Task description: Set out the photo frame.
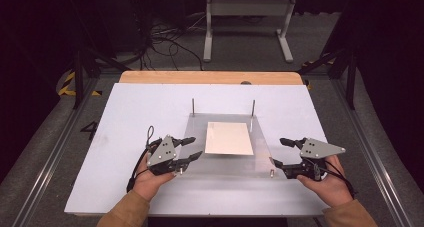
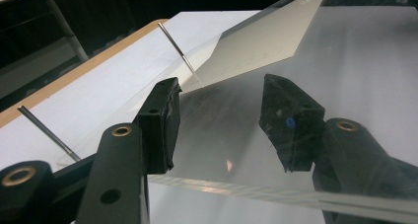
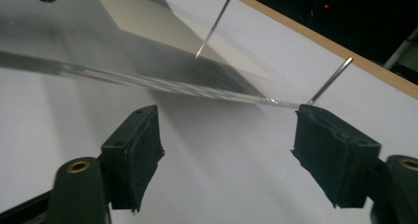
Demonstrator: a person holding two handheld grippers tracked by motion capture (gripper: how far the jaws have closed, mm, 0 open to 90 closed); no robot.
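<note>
High view first: a clear acrylic plate (image 1: 260, 159) lies on the white table board (image 1: 125, 112), with a sheet of paper (image 1: 229, 138) on or under it and thin metal pins (image 1: 253, 108) standing at its corners. The left gripper (image 1: 192, 149) reaches over the plate's left edge, jaws about half apart, one above and one below the edge as far as I can tell. The right gripper (image 1: 278, 152) sits just beside the plate's right edge, jaws wide and holding nothing. Left gripper view: the plate's edge (image 2: 236, 187) runs between the jaws, one pad seen through the acrylic, yet whether the pads press on it cannot be told. Right gripper view: both jaws stand well apart over bare board, the plate's edge (image 3: 148, 83) ahead and untouched, a pin (image 3: 330, 81) close to the far jaw. By my judgement the plate is not yet lifted; the right side has no grip, and the pins mean it must come straight up.
</note>
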